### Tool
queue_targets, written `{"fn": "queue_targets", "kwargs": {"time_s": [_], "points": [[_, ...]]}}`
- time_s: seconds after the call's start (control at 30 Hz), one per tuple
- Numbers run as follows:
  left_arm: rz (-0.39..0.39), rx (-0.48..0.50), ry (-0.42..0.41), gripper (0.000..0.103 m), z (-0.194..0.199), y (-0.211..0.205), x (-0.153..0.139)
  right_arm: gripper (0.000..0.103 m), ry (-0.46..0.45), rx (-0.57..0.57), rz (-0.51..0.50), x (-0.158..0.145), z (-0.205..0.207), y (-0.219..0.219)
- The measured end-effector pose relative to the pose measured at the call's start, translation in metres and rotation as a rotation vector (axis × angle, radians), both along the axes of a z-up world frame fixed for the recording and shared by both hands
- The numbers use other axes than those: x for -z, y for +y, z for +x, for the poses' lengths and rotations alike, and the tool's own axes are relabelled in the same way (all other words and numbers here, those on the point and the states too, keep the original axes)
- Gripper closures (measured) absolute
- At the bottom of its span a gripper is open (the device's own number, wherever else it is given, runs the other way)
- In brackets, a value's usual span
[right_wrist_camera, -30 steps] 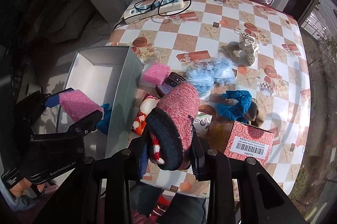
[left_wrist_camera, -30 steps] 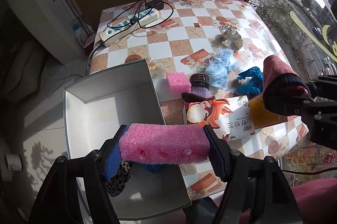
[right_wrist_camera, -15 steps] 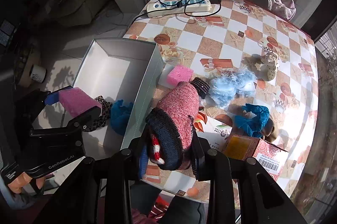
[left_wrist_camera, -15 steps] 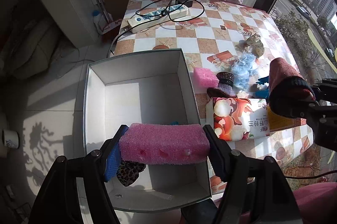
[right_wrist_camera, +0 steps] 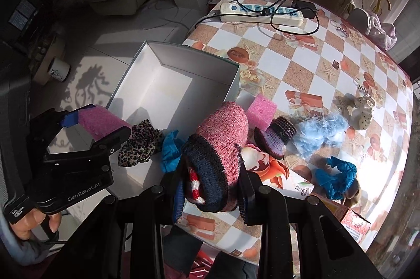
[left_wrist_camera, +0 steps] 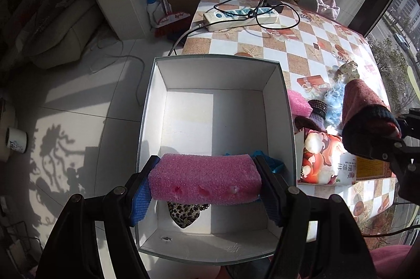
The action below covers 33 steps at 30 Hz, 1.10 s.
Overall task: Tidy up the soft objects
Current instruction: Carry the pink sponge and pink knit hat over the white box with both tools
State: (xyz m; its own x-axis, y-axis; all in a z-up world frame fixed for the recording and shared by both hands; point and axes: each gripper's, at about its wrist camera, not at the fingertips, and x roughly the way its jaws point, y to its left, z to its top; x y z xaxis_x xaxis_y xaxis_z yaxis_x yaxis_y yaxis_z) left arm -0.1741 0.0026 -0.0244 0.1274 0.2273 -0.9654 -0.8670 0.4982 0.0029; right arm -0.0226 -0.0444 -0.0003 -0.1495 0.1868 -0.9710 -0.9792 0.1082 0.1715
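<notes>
Left wrist view, left gripper [left_wrist_camera: 204, 182] pointing steeply down over box [left_wrist_camera: 218, 69], clamping pink sponge [left_wrist_camera: 204, 178], right gripper [right_wrist_camera: 211, 196] squeezing knit sock [right_wrist_camera: 223, 145]

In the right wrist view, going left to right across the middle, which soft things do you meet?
Long pink foam sponge in the left gripper → leopard-print scrunchie → crumpled blue cloth → pink knit sock in the right gripper → purple knitted hat → fluffy light-blue pompom → spotted cream plush toy.
</notes>
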Motion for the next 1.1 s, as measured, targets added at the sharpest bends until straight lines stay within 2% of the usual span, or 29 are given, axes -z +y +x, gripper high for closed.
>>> {"fn": "queue_targets", "kwargs": {"time_s": [0.37, 1.1], "points": [[-0.019, -0.061, 0.006, 0.029, -0.011, 0.013, 0.011, 0.069, 0.019, -0.074, -0.016, 0.011, -0.023, 0.03], [-0.037, -0.089, 0.033, 0.029, -0.01, 0.034, 0.031, 0.069, 0.037, -0.096, -0.067, 0.032, -0.034, 0.064]]}}
